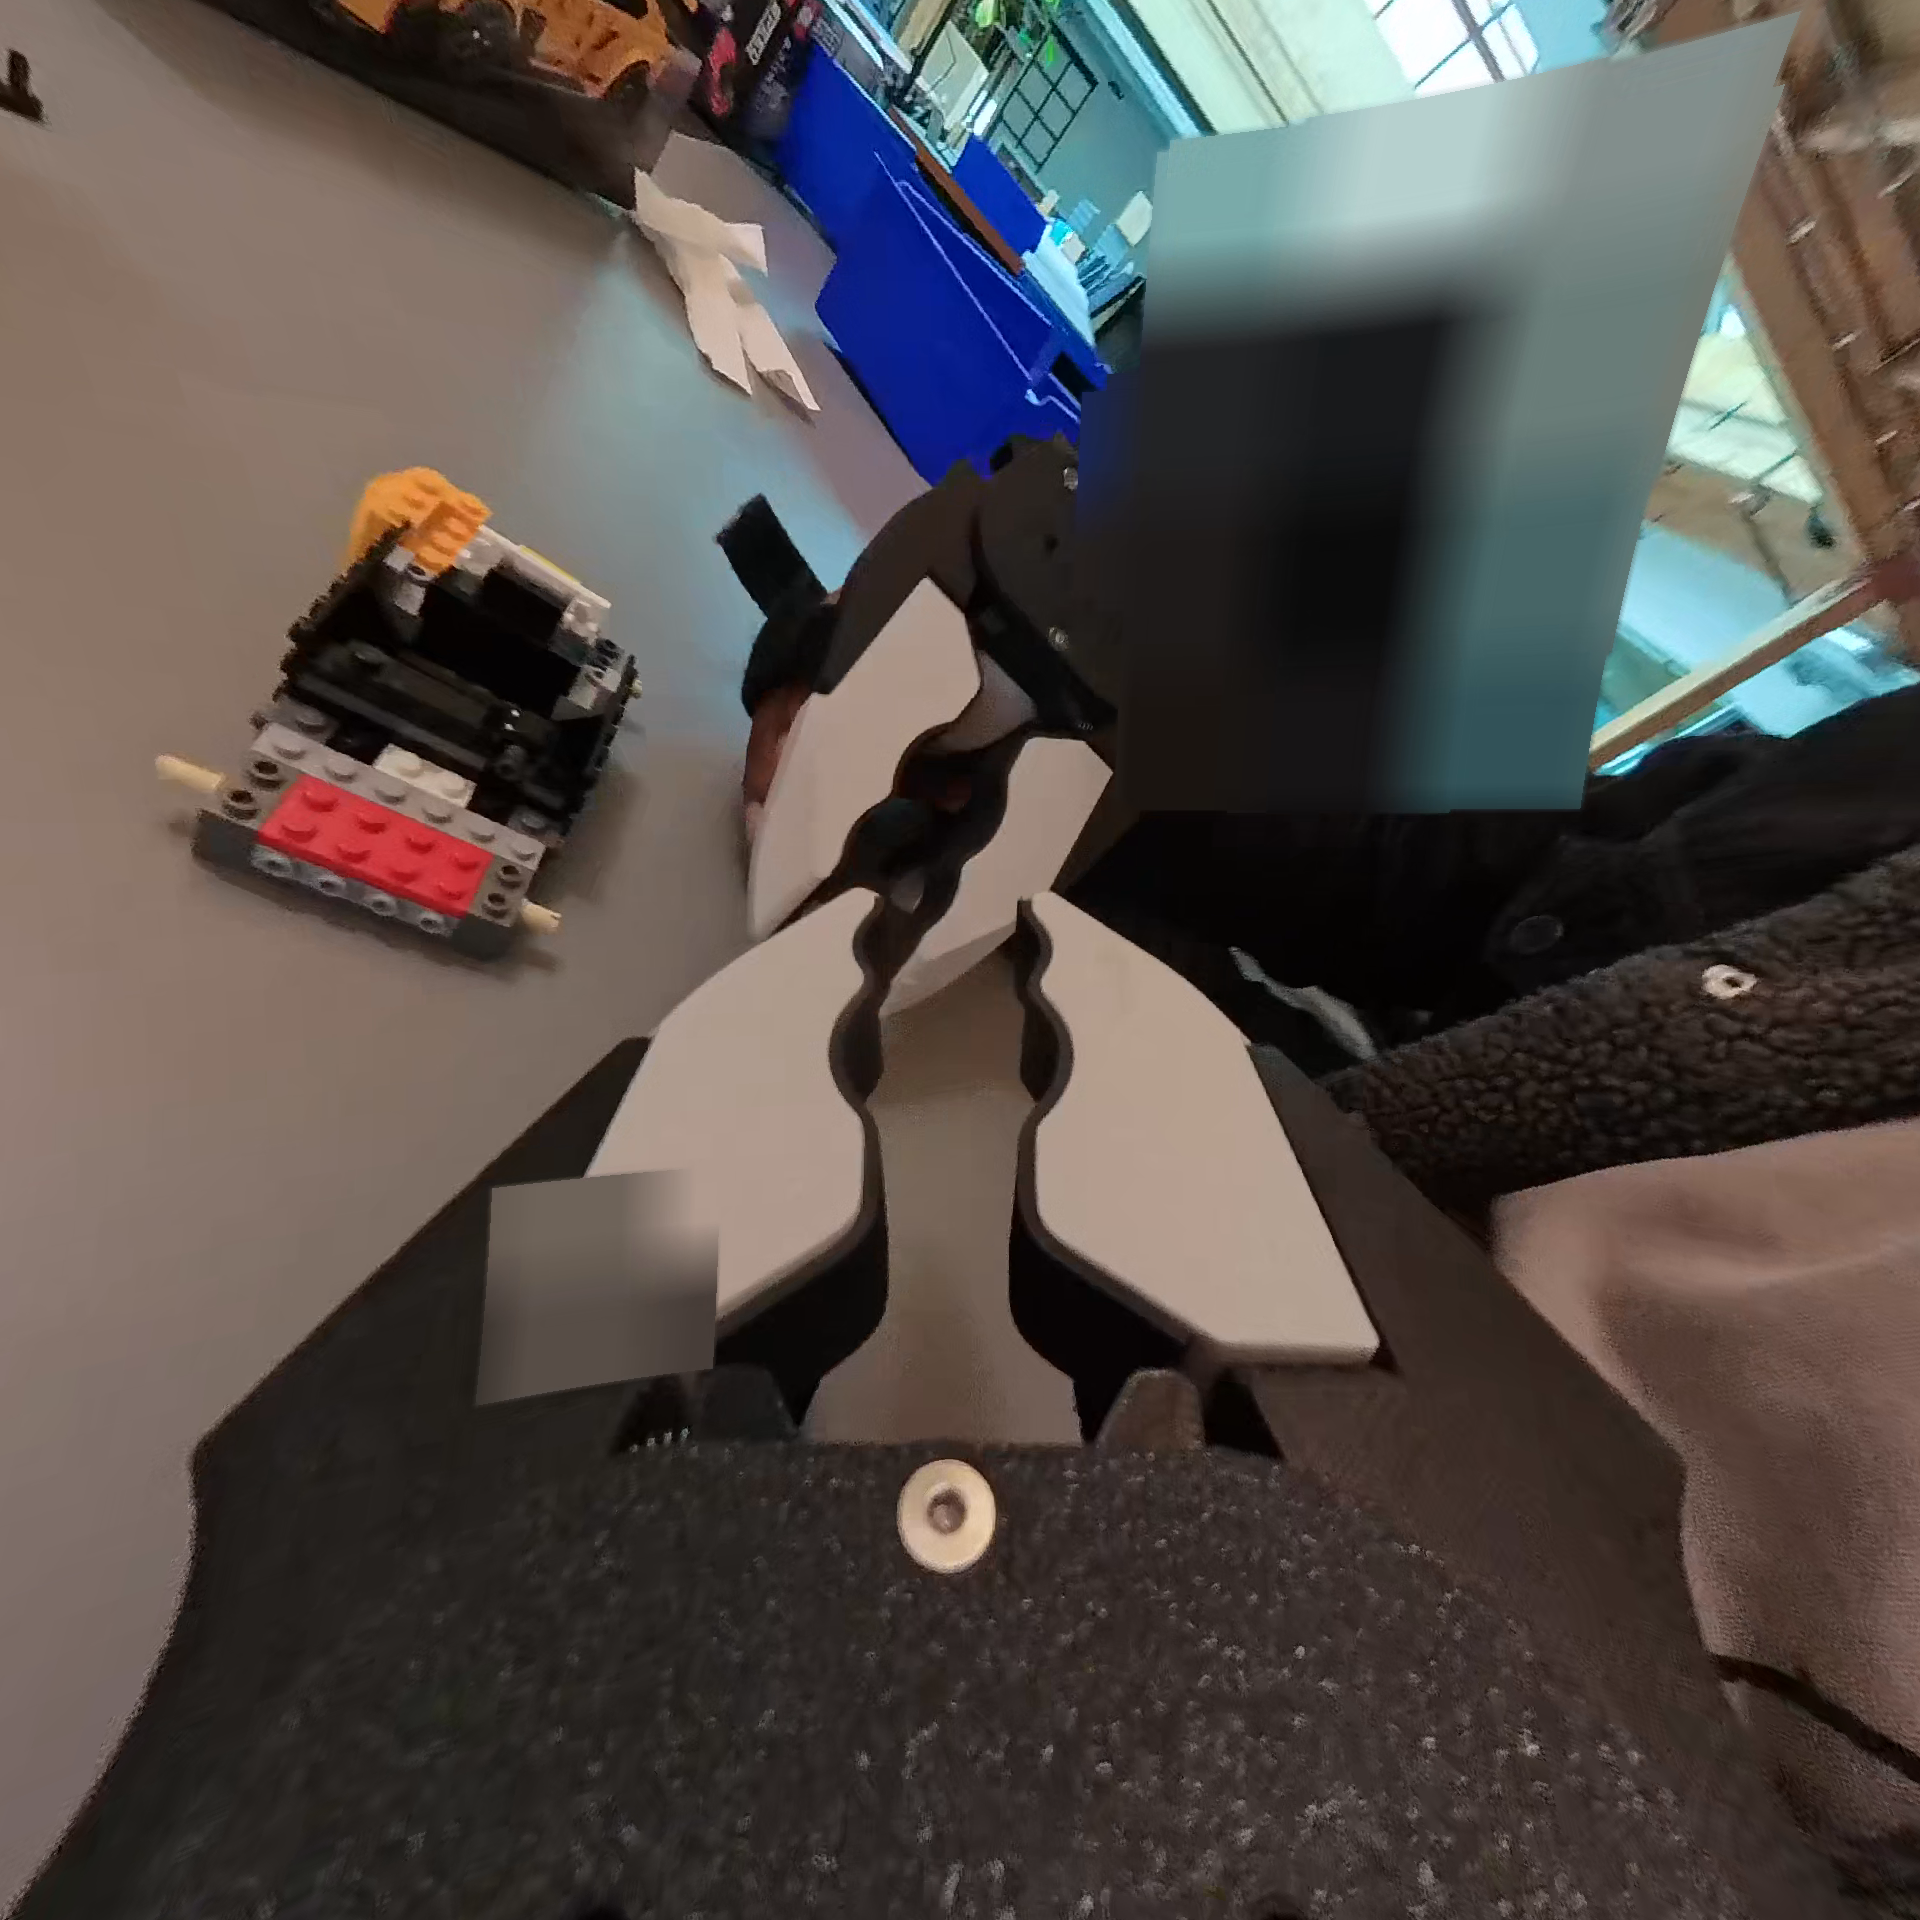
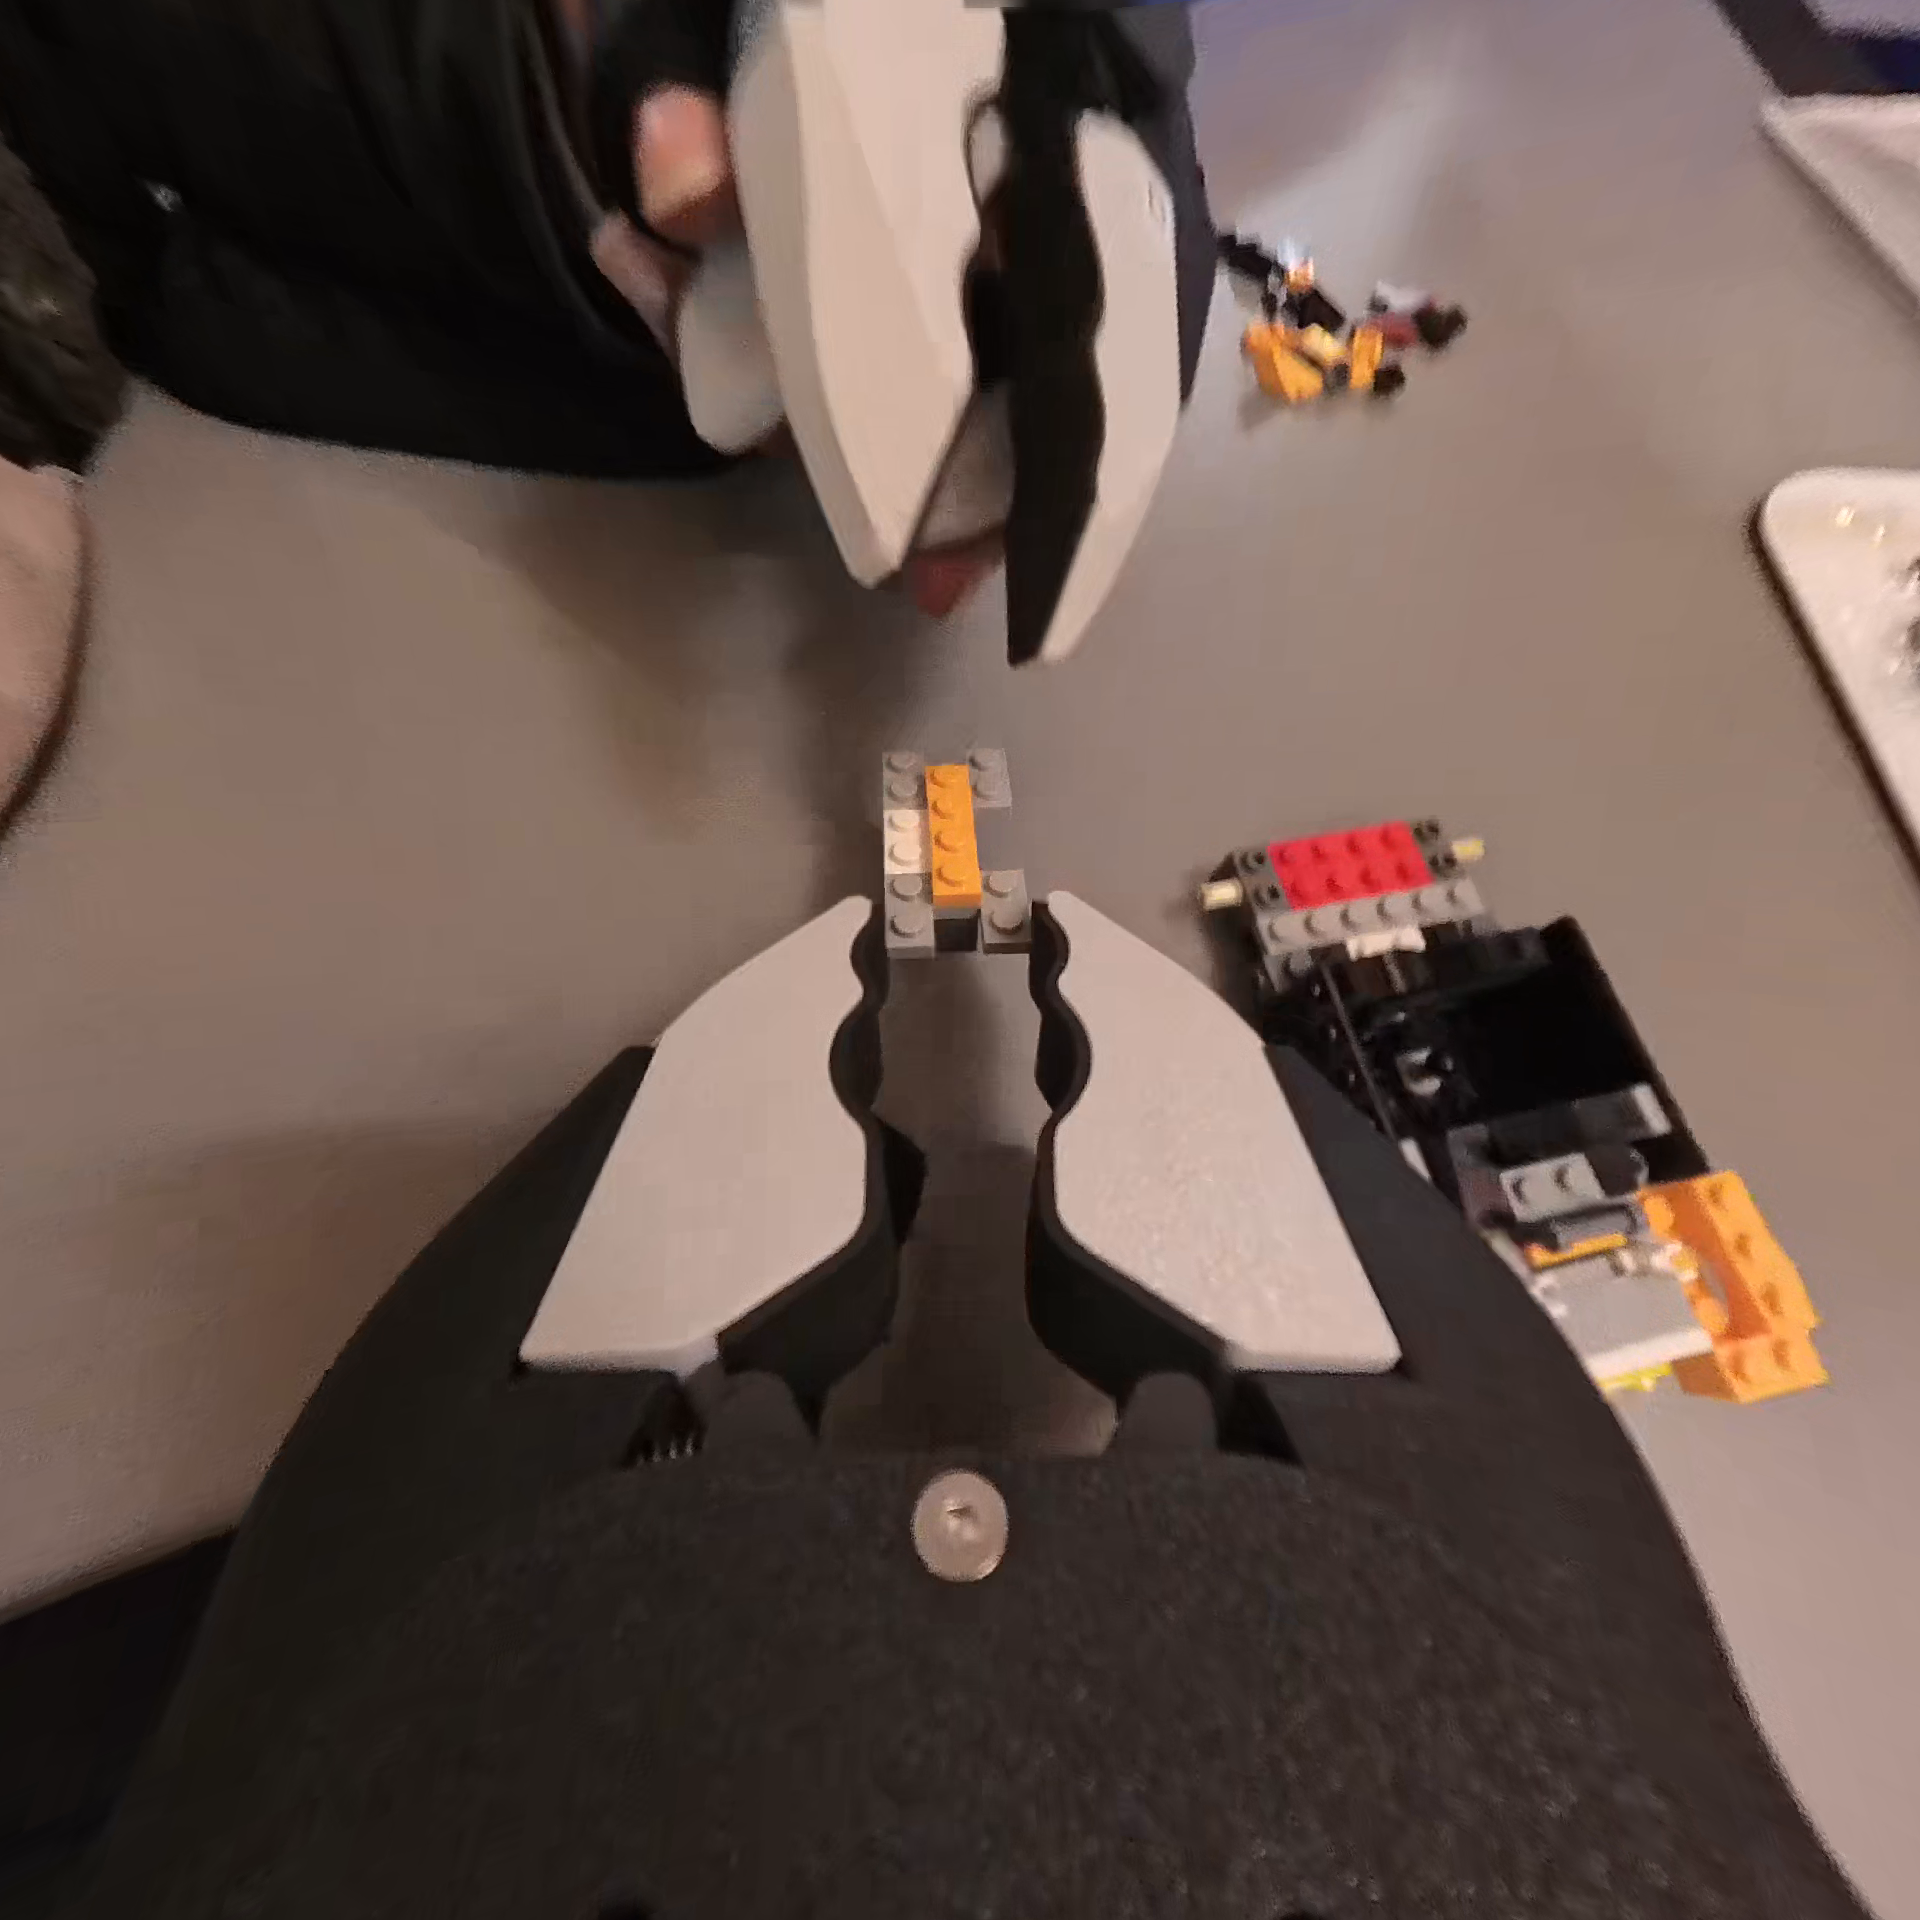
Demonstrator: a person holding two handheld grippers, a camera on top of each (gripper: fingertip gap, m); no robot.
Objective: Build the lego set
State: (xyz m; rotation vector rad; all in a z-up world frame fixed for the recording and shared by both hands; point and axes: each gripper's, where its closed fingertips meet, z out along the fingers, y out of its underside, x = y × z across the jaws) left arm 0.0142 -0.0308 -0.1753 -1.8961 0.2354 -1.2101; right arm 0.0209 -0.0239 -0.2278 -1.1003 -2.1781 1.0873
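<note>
I log three lego items on the grey table: a small flat sub-assembly [image 2: 948, 850] of grey plates with an orange strip down its middle and a white piece on its left, its near end between my right gripper's [image 2: 953, 920] fingertips. To its right lies the car chassis [image 2: 1496, 1081] [image 1: 416, 717], mostly black, studs up, with a red plate and tan axle pins at one end and orange bricks at the other. Far right I see a loose pile of orange and black pieces [image 2: 1340, 322].
</note>
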